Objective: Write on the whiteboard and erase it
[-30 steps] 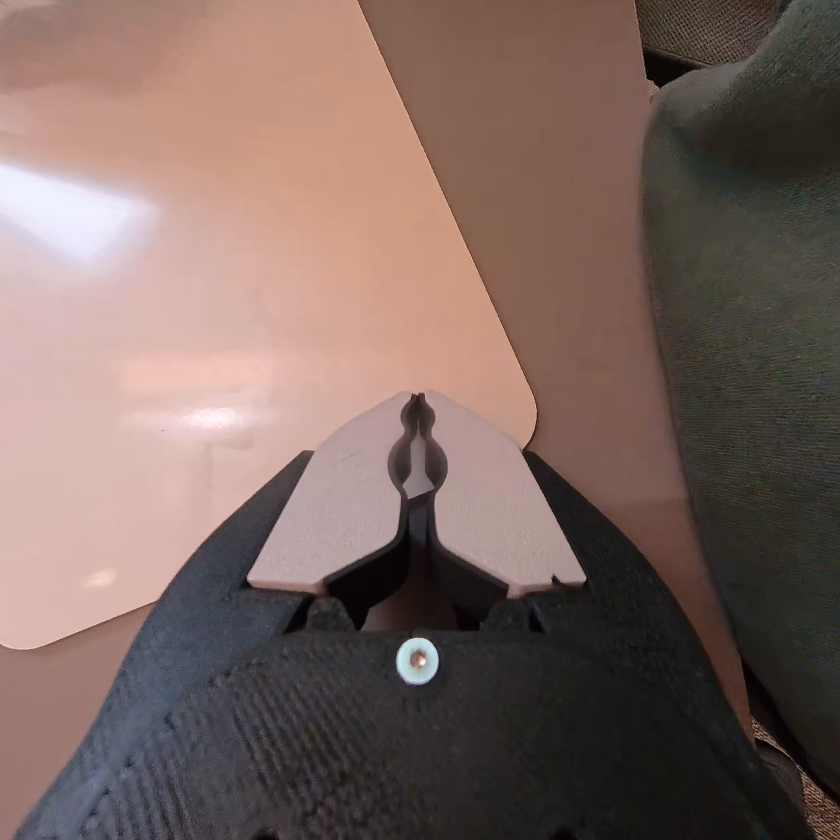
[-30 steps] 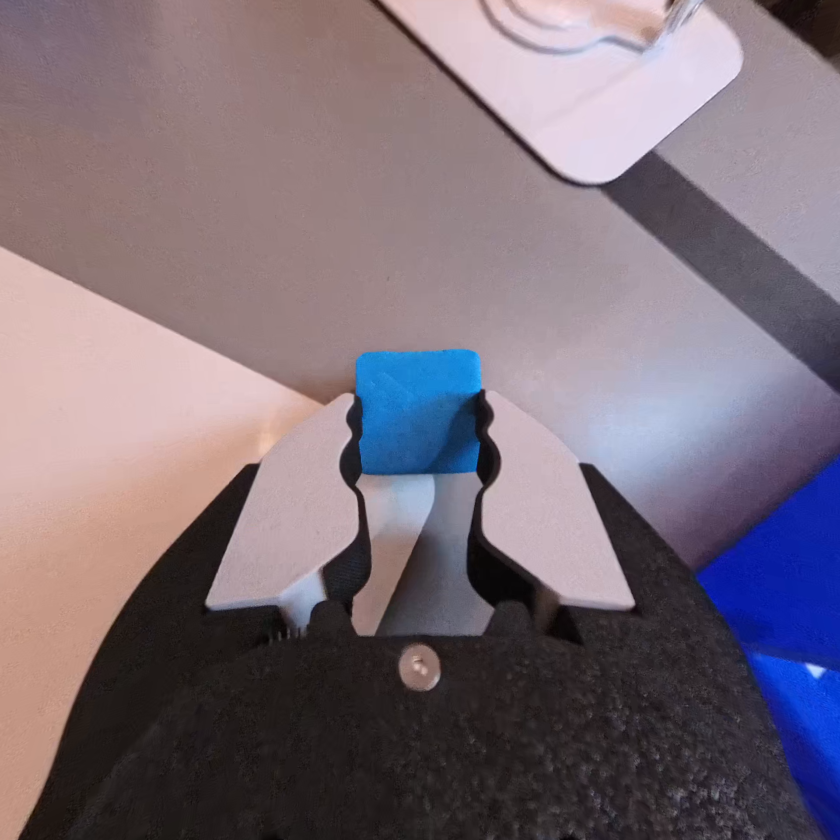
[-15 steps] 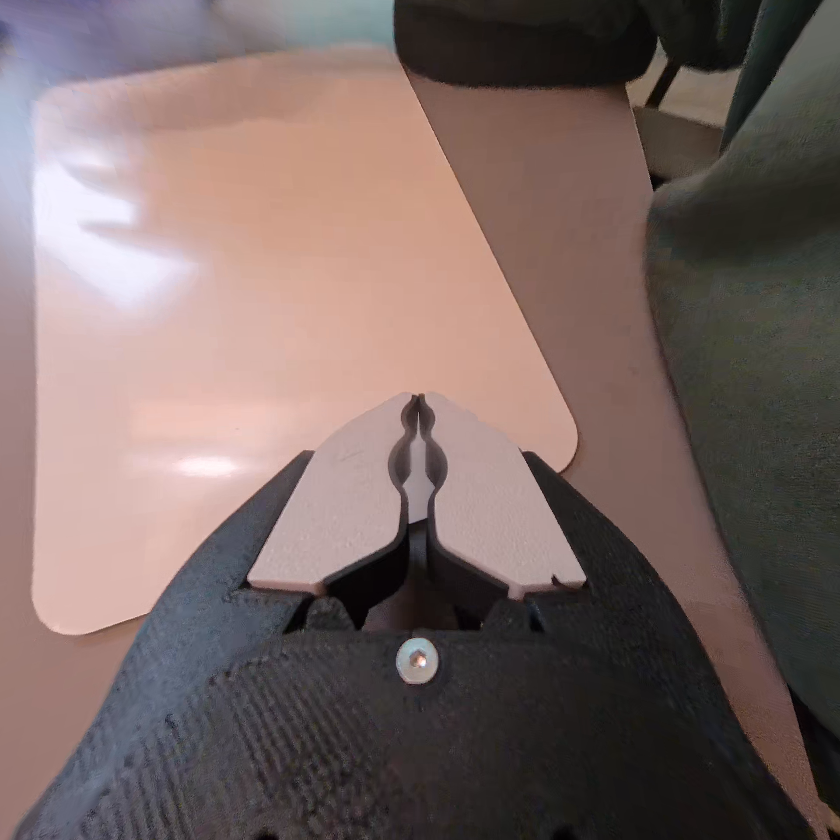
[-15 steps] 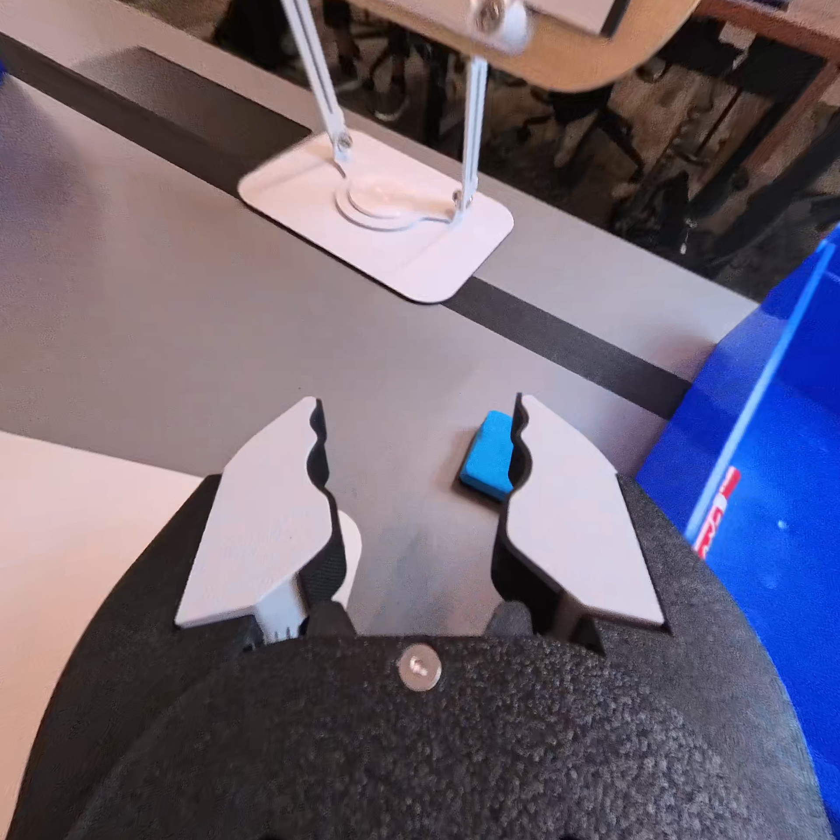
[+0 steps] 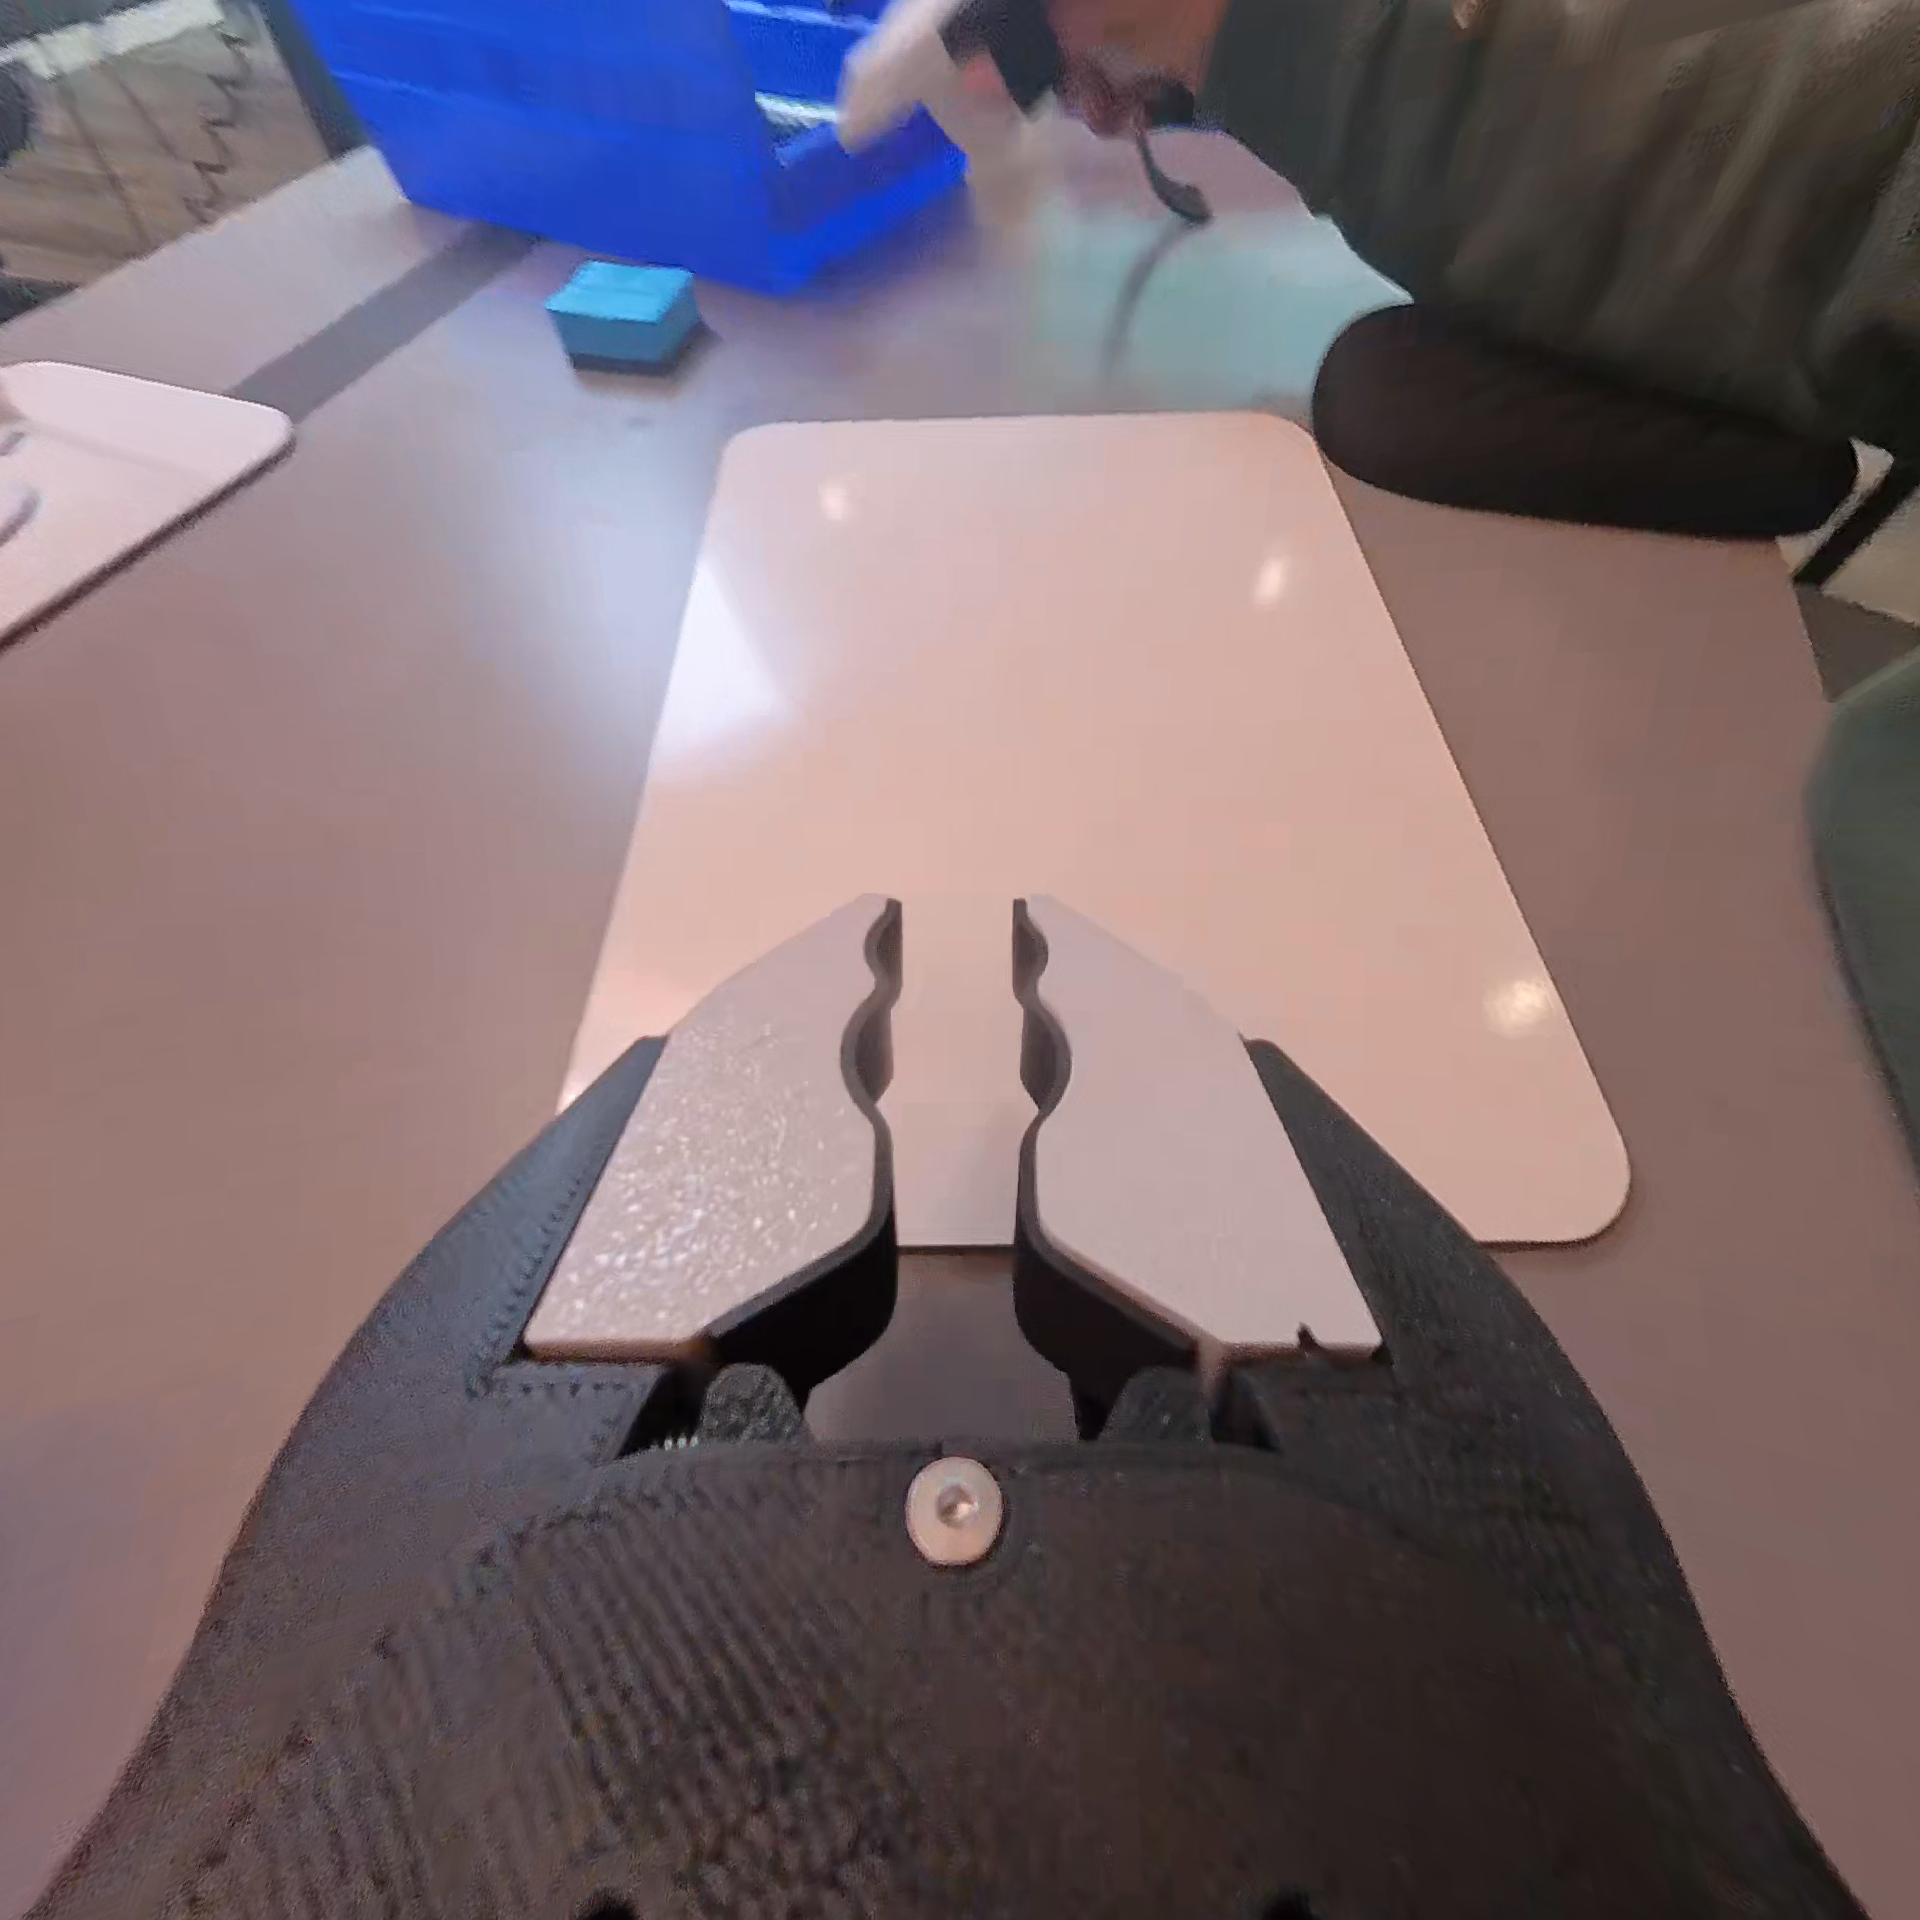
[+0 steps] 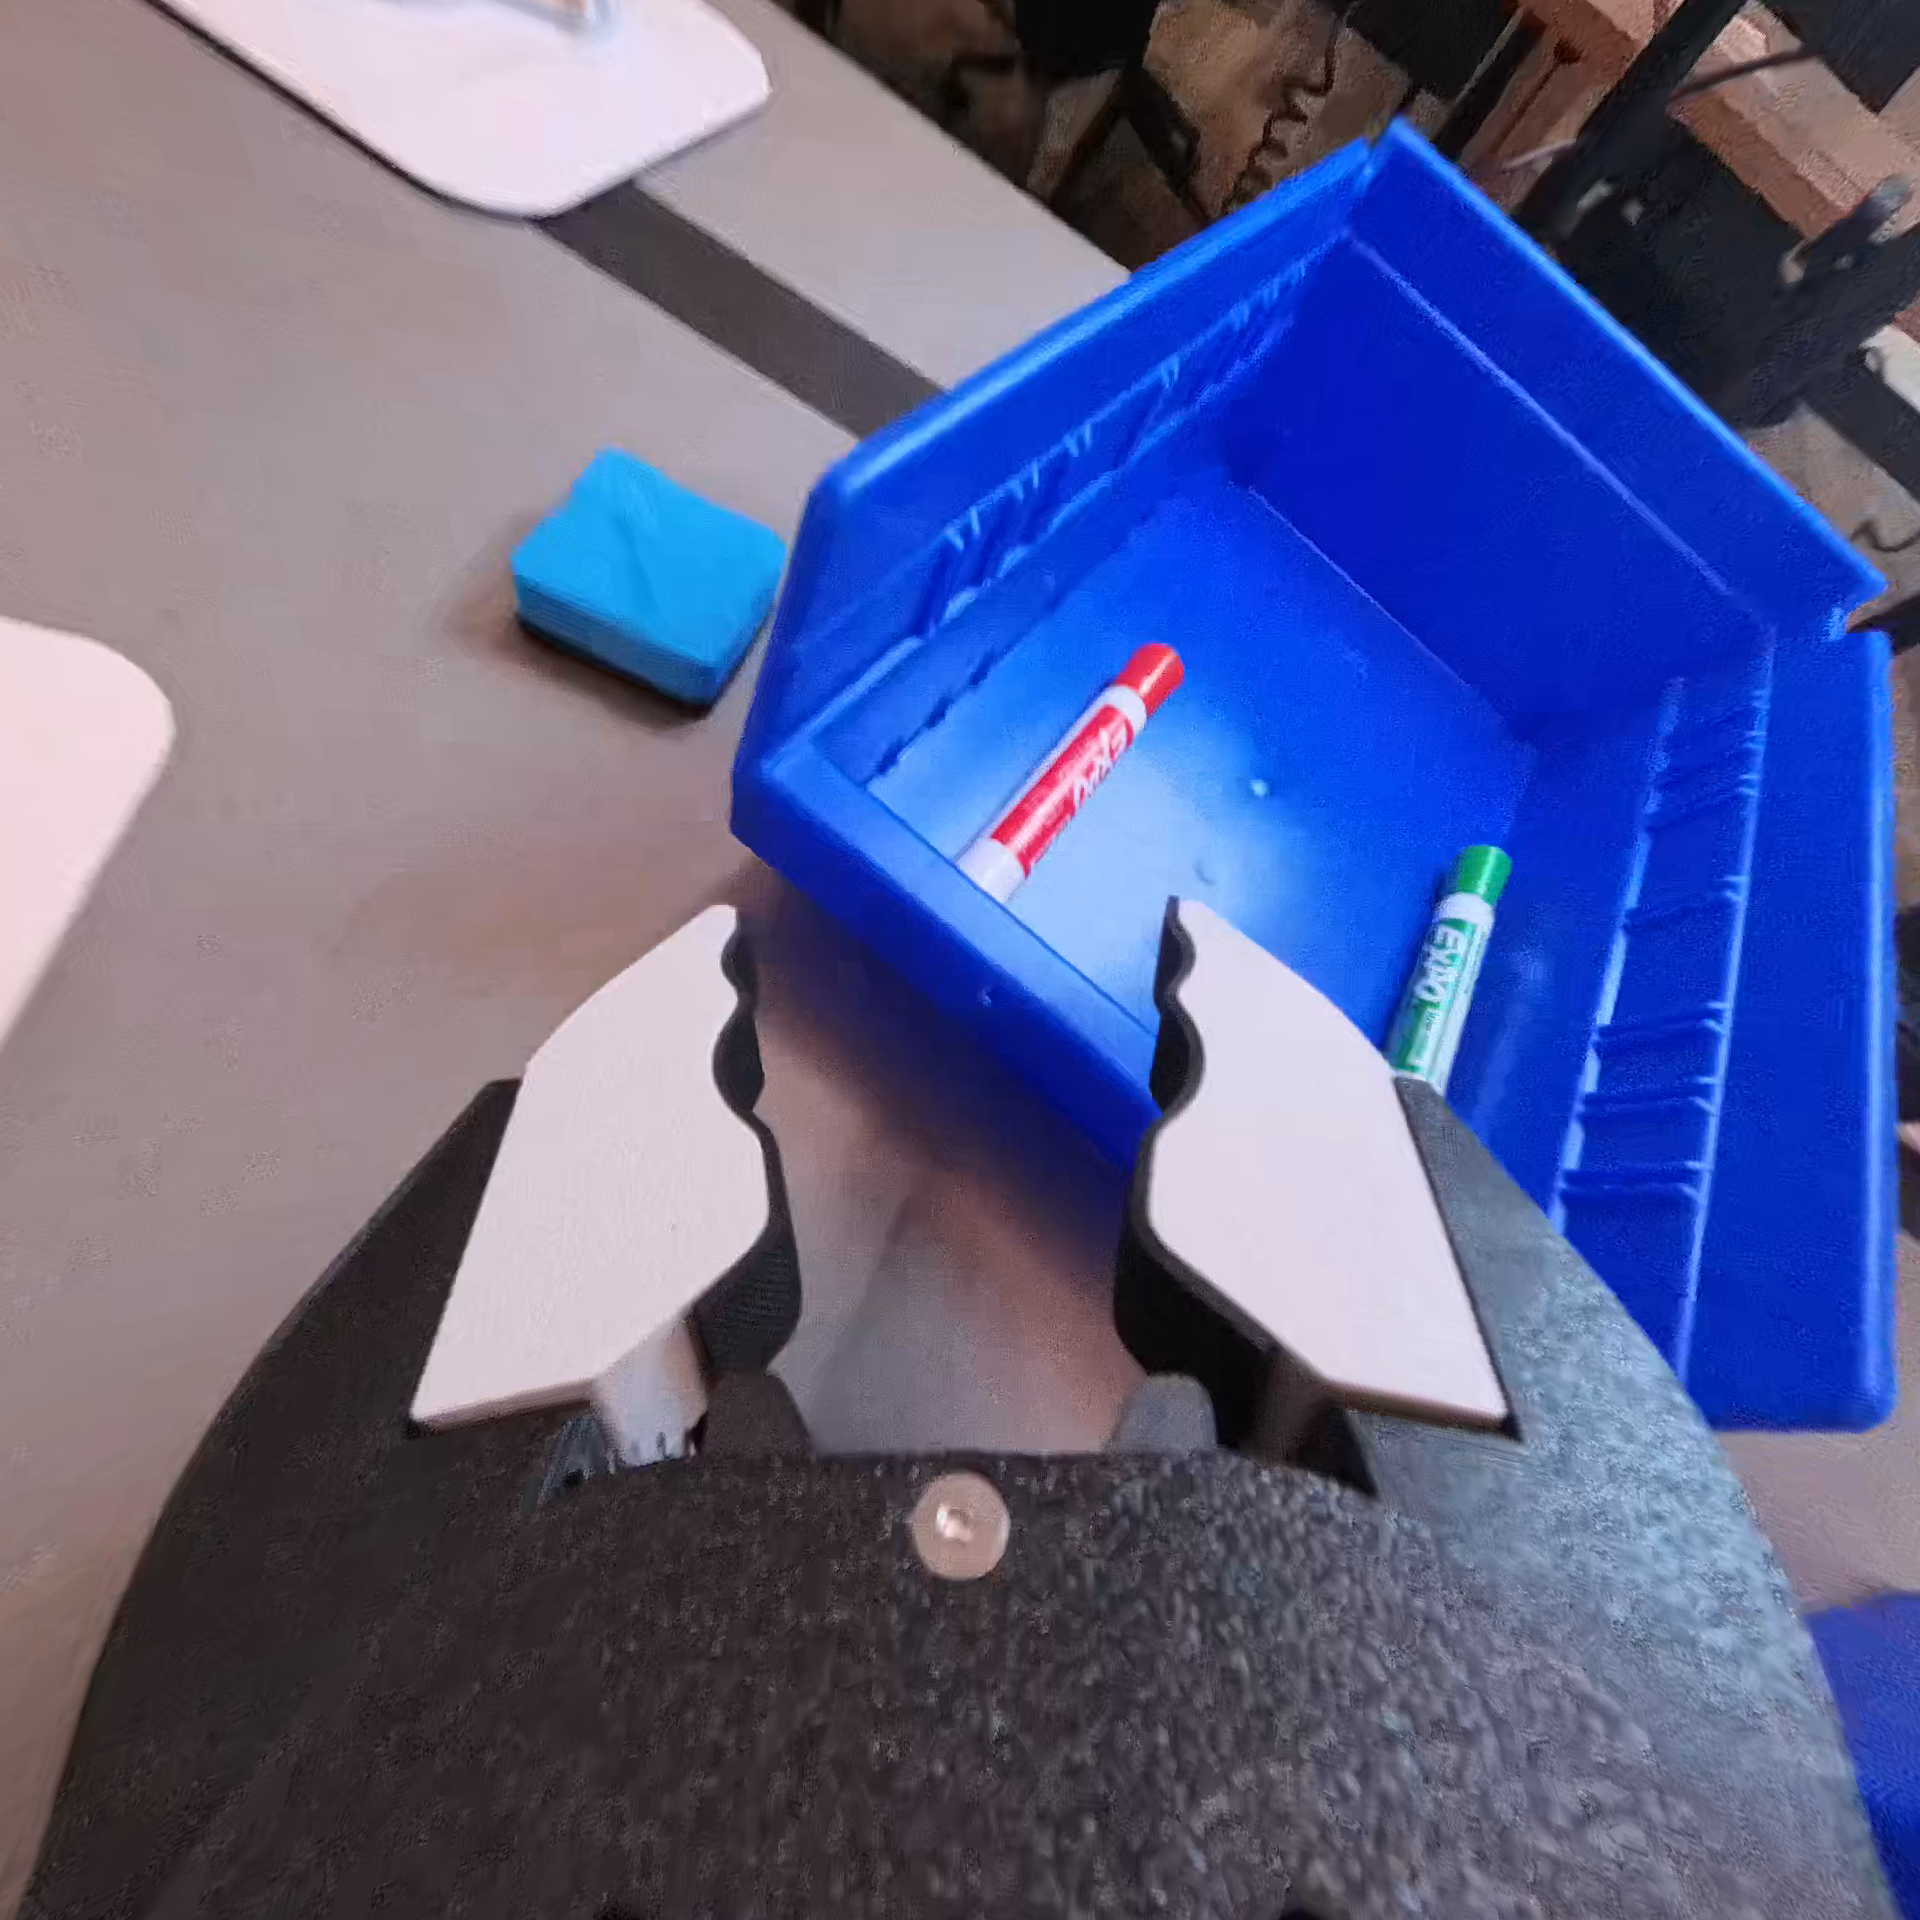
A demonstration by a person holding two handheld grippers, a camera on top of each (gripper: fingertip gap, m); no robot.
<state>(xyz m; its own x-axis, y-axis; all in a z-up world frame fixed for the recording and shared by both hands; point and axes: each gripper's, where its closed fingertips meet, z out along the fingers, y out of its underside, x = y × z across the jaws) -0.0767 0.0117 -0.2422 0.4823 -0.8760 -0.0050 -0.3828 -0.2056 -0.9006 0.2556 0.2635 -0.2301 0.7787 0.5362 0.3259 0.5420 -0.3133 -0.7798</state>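
Note:
The blank whiteboard (image 5: 1039,748) lies flat on the grey table; one of its corners shows in the right wrist view (image 6: 62,790). My left gripper (image 5: 956,914) hovers over its near edge, slightly open and empty. The blue eraser (image 6: 649,587) lies on the table beside the blue bin (image 6: 1756,831); it also shows in the left wrist view (image 5: 621,312). A red marker (image 6: 1070,774) and a green marker (image 6: 1449,971) lie in the bin. My right gripper (image 6: 951,914) is open and empty, above the bin's near corner. It shows blurred in the left wrist view (image 5: 935,52).
A white lamp base (image 6: 499,94) stands at the back of the table, also in the left wrist view (image 5: 114,468). A dark strip (image 6: 727,301) crosses the table. A person's dark sleeve (image 5: 1558,436) rests by the whiteboard's far right corner. The bin (image 5: 623,125) stands behind the eraser.
My right gripper let go of the eraser, opened wide and swung right over the blue bin. My left gripper pulled back from the whiteboard and opened slightly.

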